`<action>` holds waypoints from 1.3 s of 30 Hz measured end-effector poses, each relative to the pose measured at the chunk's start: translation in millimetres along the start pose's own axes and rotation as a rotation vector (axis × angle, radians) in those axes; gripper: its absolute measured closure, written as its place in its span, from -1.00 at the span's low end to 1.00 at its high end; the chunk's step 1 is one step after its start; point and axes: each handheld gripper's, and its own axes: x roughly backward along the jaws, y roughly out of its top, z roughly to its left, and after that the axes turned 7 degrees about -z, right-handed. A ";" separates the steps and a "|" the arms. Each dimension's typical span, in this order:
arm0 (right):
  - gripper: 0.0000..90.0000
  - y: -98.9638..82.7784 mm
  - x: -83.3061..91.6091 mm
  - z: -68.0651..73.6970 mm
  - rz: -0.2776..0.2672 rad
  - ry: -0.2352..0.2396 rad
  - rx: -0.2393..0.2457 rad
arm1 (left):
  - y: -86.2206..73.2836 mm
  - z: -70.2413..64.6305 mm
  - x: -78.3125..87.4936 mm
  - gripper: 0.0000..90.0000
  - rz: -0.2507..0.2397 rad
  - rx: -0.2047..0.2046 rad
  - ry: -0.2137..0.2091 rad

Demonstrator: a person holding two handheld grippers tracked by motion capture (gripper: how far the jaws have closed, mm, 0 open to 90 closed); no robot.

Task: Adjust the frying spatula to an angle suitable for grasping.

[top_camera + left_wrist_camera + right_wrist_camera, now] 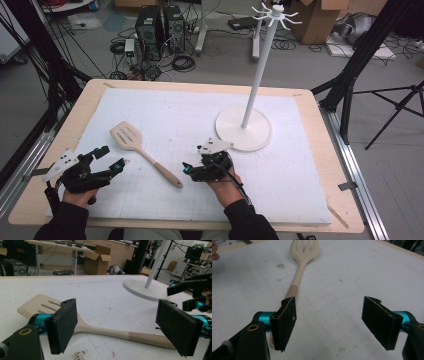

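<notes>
White gridded matting [190,107] covers the table, and a slotted wooden spatula [141,151] lies on it between the two grippers. Left gripper [114,159] has its jaws wide, gripping nothing. Right gripper [187,170] stands at the spatula's handle end with jaws apart, one pad just beside the handle, nothing clamped.

No readable text, label, brand or number appears on anything.

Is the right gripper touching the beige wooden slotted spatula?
Cannot tell. In the right gripper view, the spatula handle passes behind one pad of the right gripper.
</notes>
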 end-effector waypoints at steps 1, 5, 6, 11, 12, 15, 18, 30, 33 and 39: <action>-0.35 2.7 -13.5 5.9 0.027 0.022 0.008 | 0.3 1.0 0.6 -0.60 -0.002 0.006 0.001; -0.34 5.3 -38.2 16.6 0.079 0.069 0.016 | 0.7 2.5 1.2 -0.59 -0.007 0.012 0.003; -0.34 5.3 -38.2 16.6 0.079 0.069 0.016 | 0.7 2.5 1.2 -0.59 -0.007 0.012 0.003; -0.40 1.1 -69.8 31.4 0.176 0.126 0.016 | 0.7 4.3 2.3 -0.58 -0.006 0.019 0.001; -0.40 1.1 -69.8 31.4 0.176 0.126 0.016 | 0.7 4.3 2.3 -0.58 -0.006 0.019 0.001; -0.36 -2.8 -84.0 38.4 0.231 0.143 0.029 | 0.8 5.1 3.1 -0.58 -0.004 0.022 0.002; -0.28 -2.5 -87.0 40.9 0.238 0.123 0.038 | 0.7 5.2 3.2 -0.58 -0.005 0.024 0.001; 0.48 1.7 -79.6 37.5 0.277 0.147 0.073 | 0.5 5.5 4.0 -0.57 -0.002 0.034 -0.001; 0.51 2.0 -75.4 33.9 0.299 0.150 0.067 | 0.8 6.1 5.0 -0.57 -0.004 0.031 0.004; 0.54 1.0 -52.4 16.1 0.318 0.228 0.164 | 1.1 6.0 4.9 -0.57 -0.011 0.040 -0.002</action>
